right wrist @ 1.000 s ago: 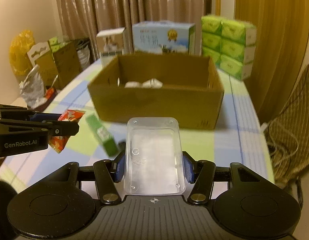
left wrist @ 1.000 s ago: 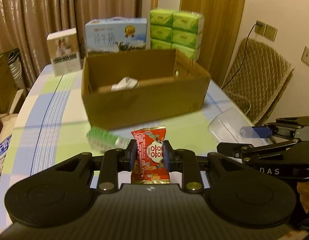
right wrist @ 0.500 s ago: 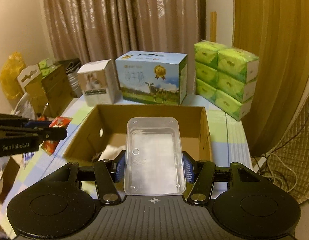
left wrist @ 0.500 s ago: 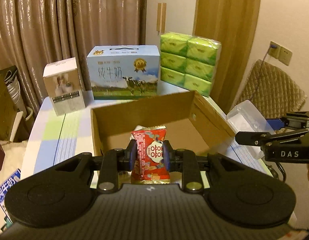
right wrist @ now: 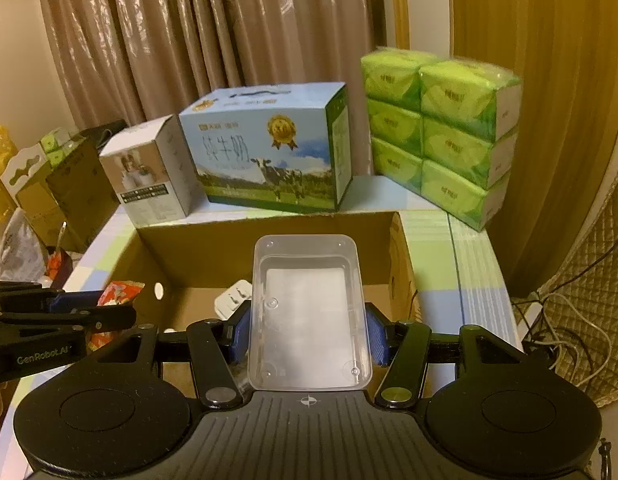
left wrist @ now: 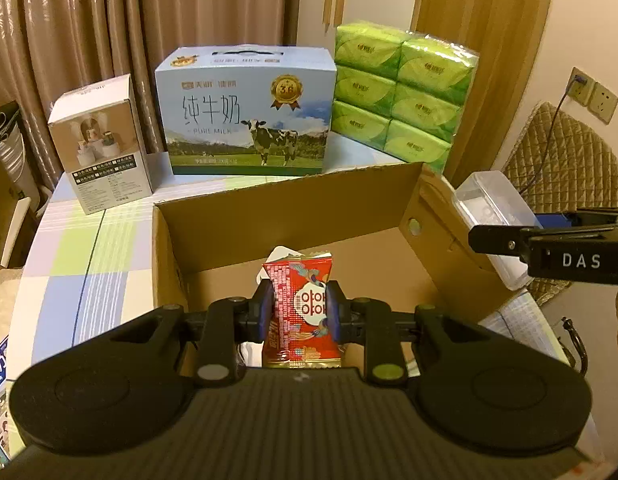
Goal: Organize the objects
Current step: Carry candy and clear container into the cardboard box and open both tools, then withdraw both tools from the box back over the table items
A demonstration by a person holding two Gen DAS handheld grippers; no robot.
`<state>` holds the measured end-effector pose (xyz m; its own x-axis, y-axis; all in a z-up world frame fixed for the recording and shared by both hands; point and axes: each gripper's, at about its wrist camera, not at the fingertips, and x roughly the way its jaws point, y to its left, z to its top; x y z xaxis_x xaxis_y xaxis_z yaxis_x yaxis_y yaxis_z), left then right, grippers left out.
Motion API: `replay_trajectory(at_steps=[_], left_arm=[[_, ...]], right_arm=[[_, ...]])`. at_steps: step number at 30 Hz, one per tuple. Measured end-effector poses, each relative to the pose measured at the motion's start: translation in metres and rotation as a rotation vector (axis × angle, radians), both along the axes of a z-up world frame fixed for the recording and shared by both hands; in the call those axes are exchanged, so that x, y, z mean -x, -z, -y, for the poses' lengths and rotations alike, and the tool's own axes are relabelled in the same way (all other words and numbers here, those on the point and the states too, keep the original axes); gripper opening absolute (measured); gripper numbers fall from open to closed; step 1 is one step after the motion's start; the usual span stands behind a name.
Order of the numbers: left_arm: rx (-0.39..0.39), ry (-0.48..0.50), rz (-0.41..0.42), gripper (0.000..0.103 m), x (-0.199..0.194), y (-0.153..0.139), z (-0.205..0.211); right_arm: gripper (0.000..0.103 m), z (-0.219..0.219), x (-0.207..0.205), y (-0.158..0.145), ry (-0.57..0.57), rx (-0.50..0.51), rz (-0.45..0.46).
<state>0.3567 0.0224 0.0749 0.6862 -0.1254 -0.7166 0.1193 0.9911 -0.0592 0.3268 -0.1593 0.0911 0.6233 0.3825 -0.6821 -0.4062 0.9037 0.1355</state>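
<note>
Left wrist view: snack packet (left wrist: 301, 316) hides white item (left wrist: 280, 255) in cardboard box (left wrist: 285, 216).

Black left gripper (left wrist: 300, 309) and right gripper (right wrist: 307, 332), blue pads, silver screws.

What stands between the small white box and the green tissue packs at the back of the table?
The blue milk carton stands between the small white box and the green tissue packs; both wrist views show it.

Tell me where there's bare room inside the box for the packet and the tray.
The cardboard box floor is mostly bare: free along its far wall and right side. A white object lies near the middle-left. Behind the box it is crowded: white carton, milk carton, tissue packs.
</note>
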Motion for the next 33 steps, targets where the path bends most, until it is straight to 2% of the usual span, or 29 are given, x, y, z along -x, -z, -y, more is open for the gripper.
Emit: replay_trajectory(at_steps=[3,6,19,20,21,22,23,25,33], left_arm=[[0.009,0.001,0.000,0.025,-0.011,0.008,-0.001],[0.035,-0.013,0.016,0.052,-0.018,0.012,-0.005],[0.041,-0.030,0.010,0.052,-0.010,0.019,-0.021],[0.043,-0.031,0.012,0.052,-0.009,0.019,-0.021],[0.045,-0.030,0.014,0.052,-0.008,0.018,-0.021],[0.044,-0.029,0.015,0.052,-0.007,0.018,-0.021],[0.044,-0.028,0.015,0.052,-0.005,0.017,-0.021],[0.043,-0.027,0.022,0.056,-0.001,0.014,-0.023],[0.062,-0.075,0.061,0.059,0.033,-0.001,-0.042]], right_arm=[[0.053,-0.001,-0.005,0.007,0.008,-0.002,-0.007],[0.053,-0.002,-0.008,0.013,0.010,-0.002,-0.013],[0.054,-0.007,-0.016,0.026,0.008,-0.004,-0.037],[0.057,-0.007,-0.018,0.026,0.007,-0.020,-0.026],[0.067,-0.006,-0.020,0.025,0.002,-0.051,-0.015],[0.091,-0.005,-0.021,0.024,0.007,-0.078,-0.007],[0.096,-0.003,-0.022,0.022,0.022,-0.093,0.004],[0.096,0.001,-0.017,0.018,0.043,-0.110,0.043],[0.096,0.016,0.008,0.009,0.049,-0.135,0.048]])
